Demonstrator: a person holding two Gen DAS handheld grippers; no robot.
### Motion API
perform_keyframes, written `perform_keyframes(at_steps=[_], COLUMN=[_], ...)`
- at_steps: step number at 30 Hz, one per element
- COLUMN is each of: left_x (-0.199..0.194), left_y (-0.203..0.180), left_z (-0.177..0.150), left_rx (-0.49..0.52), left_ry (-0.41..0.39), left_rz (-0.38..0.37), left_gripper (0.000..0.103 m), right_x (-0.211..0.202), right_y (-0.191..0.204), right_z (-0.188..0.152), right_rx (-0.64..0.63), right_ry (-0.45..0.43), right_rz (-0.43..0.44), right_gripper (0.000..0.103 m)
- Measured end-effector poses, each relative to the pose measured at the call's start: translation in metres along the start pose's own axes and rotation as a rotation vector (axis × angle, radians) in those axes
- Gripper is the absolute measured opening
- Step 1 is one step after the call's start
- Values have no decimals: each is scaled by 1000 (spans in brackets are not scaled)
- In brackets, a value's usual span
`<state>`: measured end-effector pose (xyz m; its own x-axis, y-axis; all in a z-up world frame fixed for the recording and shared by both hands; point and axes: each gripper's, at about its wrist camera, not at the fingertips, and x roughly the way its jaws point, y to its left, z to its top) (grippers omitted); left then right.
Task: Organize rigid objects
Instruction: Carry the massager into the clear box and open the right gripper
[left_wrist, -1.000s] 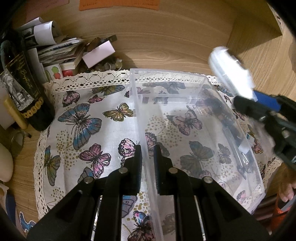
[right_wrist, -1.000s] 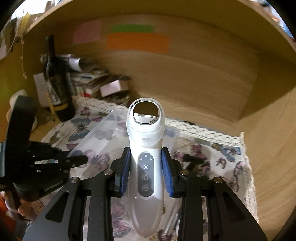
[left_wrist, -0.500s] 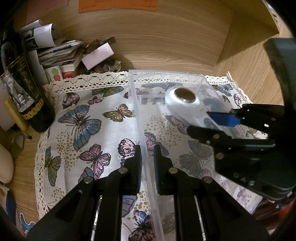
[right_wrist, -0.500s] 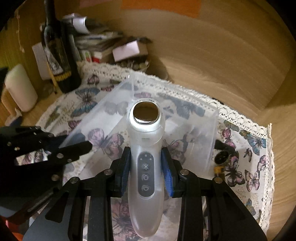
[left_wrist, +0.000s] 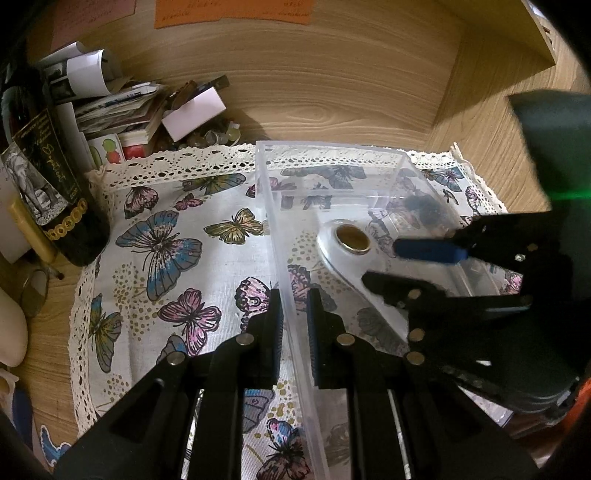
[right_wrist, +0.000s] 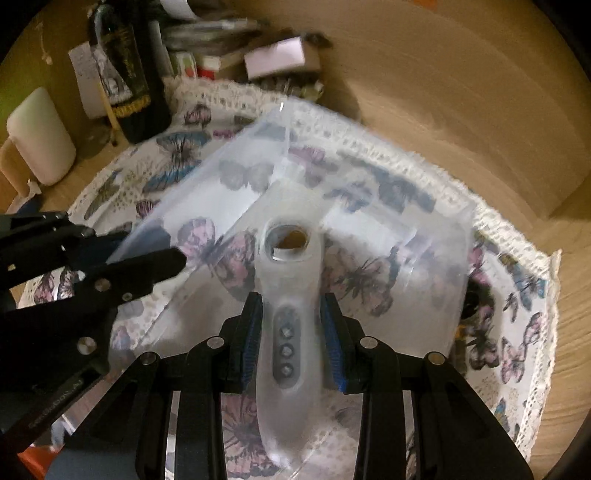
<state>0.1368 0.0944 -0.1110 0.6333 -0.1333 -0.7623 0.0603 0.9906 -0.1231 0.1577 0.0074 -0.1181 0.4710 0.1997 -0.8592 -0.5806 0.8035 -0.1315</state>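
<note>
A clear plastic box (left_wrist: 332, 173) stands on a butterfly-print cloth (left_wrist: 166, 236). My left gripper (left_wrist: 295, 314) is shut on the box's left wall. A white handheld device (right_wrist: 288, 310) with a round metal head and three buttons lies inside the box; it also shows in the left wrist view (left_wrist: 347, 243). My right gripper (right_wrist: 291, 332) is inside the box with its jaws spread, a gap on each side of the device. In the left wrist view the right gripper (left_wrist: 406, 266) reaches in from the right.
A dark wine bottle (left_wrist: 48, 184) stands at the cloth's left edge, with a pile of papers and small boxes (left_wrist: 147, 110) behind it. A white candle (right_wrist: 40, 136) stands left of the bottle. Wooden walls (left_wrist: 332, 74) close in the back and right.
My right gripper lowered the white device into the clear box and its jaws opened off it. My left gripper kept its hold on the box wall.
</note>
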Motion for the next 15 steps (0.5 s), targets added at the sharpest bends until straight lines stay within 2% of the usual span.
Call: perform_keyframes(at_steps=[2, 15], left_x=[-1, -2], left_y=[-1, -2], left_z=[1, 2], left_rx=[1, 3], left_ry=[-3, -6], left_rz=[2, 13], left_gripper=[12, 12], right_x=[-5, -56], right_y=[2, -17], right_z=[1, -6], right_rx=[-10, 37], right_ry=[-28, -185], right_rz=[-21, -87], right_gripper=[35, 41])
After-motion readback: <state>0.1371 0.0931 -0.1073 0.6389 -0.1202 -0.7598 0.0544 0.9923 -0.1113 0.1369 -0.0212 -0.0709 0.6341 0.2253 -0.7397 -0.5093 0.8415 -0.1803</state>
